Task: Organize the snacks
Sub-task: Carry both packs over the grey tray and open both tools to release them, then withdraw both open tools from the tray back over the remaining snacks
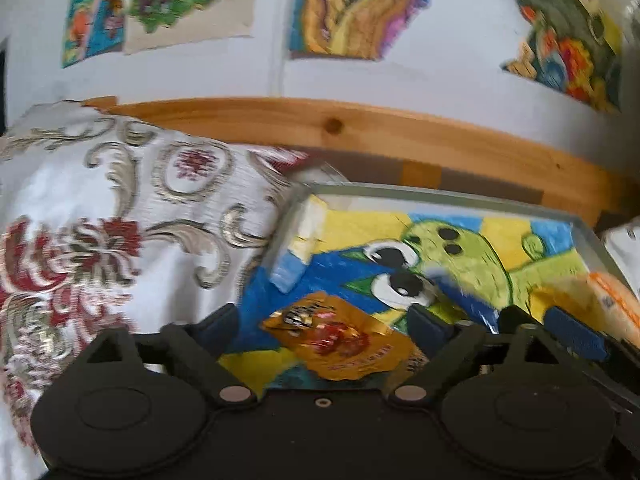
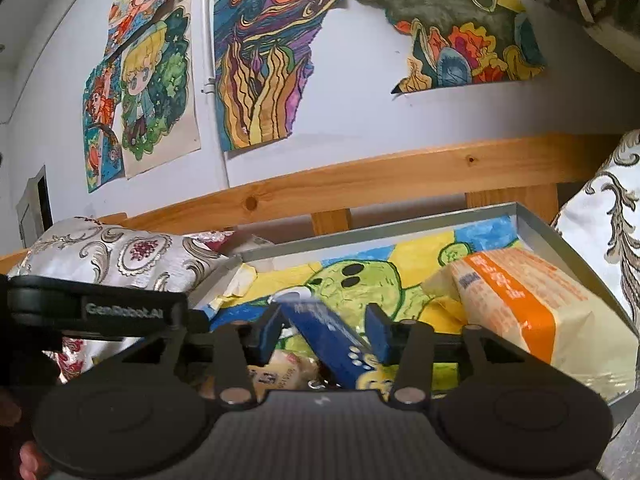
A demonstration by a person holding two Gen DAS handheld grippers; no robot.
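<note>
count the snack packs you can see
3: a gold pack at the near left of the tray, a blue pack in the right claw, an orange bag at its right. Others may hide under the claws.

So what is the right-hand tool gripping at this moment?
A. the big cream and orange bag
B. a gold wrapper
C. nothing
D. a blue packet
D: in the right wrist view, the right tool has its two fingers closed on a blue packet, held over the tray, while the cream and orange bag lies apart at the right.
</note>
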